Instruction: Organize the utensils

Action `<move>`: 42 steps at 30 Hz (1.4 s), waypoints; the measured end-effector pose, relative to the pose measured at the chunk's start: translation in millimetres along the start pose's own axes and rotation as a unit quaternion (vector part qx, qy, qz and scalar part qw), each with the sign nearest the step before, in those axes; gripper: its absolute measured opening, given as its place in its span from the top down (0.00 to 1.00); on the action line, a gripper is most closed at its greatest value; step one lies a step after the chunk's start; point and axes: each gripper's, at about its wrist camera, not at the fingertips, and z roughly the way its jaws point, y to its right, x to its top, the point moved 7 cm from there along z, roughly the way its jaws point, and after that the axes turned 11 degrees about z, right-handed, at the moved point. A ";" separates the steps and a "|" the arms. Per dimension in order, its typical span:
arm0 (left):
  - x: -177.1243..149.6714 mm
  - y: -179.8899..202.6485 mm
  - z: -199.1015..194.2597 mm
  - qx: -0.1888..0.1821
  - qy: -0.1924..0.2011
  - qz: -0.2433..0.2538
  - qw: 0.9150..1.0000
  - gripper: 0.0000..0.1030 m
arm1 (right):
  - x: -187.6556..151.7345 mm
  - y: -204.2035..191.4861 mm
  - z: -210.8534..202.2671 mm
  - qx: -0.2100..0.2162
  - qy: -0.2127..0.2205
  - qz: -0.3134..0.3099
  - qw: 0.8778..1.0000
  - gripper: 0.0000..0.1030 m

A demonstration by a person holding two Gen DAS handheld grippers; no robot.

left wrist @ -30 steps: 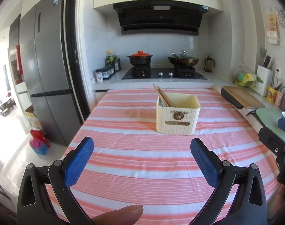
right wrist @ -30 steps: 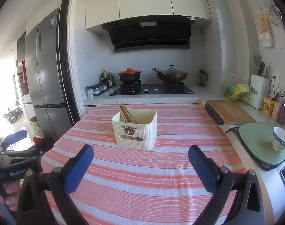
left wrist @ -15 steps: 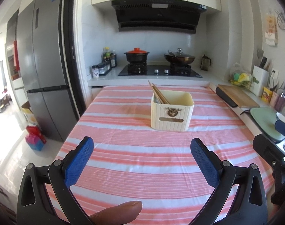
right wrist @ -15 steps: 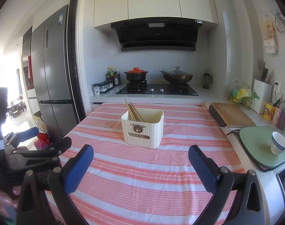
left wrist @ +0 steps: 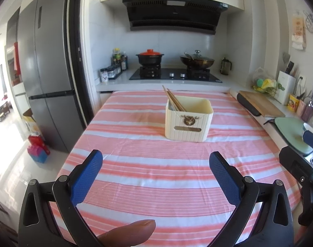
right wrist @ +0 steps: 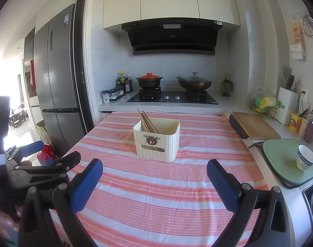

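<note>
Kitchen setting: a table [left wrist: 148, 177] covered with a pink-and-white striped cloth fills the foreground, and its far edge meets a white counter carrying a black gas hob [left wrist: 175, 75]. On the hob stand a black pot with a red lid [left wrist: 149, 57] on the left burner and a dark wok with a glass lid [left wrist: 197, 60] on the right burner; a black range hood [left wrist: 172, 14] hangs above them under cream wall cabinets. A grey refrigerator [left wrist: 47, 78] stands to the left of the table. To the right, on the side counter, lie a wooden cutting board [right wrist: 257, 128] and, nearer the camera, a pale green mat [right wrist: 288, 160] with a blue-patterned cup [right wrist: 305, 160] standing upright on it. A cream ribbed utensil box [left wrist: 188, 120] sits on the cloth toward the far middle of the table, with a metal emblem and a label plate on its front face. Wooden chopsticks [left wrist: 174, 100] lean inside the box at its left end, their tips rising above the rim and tilted to the left. The left gripper [left wrist: 156, 168] is held above the near part of the table with its blue-padded jaws spread wide apart and nothing between them; a thumb tip [left wrist: 127, 231] shows at the bottom edge of the left wrist view. The right gripper [right wrist: 154, 175] is likewise held over the near part of the table, jaws spread wide apart and holding nothing. Both grippers are well apart from the utensil box. In the right wrist view the left gripper appears at the left edge; in the left wrist view part of the right gripper appears at the right edge.
</note>
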 end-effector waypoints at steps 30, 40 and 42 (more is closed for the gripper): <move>-3.2 -2.3 -0.2 0.022 -0.001 0.005 1.000 0.00 | -2.3 -4.8 -2.6 0.011 -0.005 -0.001 1.000 0.00; -4.4 -3.1 1.6 0.021 -0.007 0.001 1.000 0.00 | -4.3 -4.0 -3.1 0.012 -0.007 -0.001 1.000 0.00; -4.4 -2.8 1.3 0.021 -0.007 0.001 1.000 0.00 | -4.1 -4.2 -3.2 0.013 -0.006 -0.001 1.000 0.00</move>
